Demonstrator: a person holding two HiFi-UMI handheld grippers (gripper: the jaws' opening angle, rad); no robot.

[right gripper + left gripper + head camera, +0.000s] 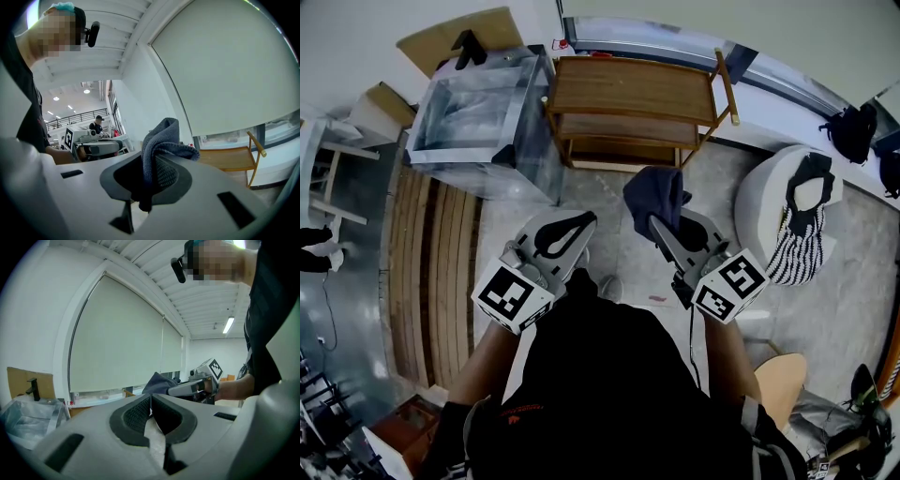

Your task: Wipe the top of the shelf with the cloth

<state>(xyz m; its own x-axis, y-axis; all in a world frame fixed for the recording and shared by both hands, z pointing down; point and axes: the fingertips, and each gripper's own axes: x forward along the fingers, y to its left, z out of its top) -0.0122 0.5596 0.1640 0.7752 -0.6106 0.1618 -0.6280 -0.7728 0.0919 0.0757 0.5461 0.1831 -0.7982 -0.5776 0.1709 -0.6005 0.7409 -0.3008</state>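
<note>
A wooden shelf (633, 89) with a flat brown top stands ahead of me against the window wall; its right end shows in the right gripper view as the shelf (234, 159). My right gripper (661, 217) is shut on a dark blue-grey cloth (654, 192), held in the air short of the shelf's front. The cloth (161, 143) bunches up between its pads. My left gripper (581, 223) hangs level beside it, shut with nothing between its pads, and from it I see the cloth (158, 382) off to the right.
A clear plastic box (483, 117) sits left of the shelf, with cardboard (469, 37) behind it. A white round stool (783, 202) carrying a striped bag (797, 244) stands at the right. Wooden slats (431, 272) lie on the floor at the left.
</note>
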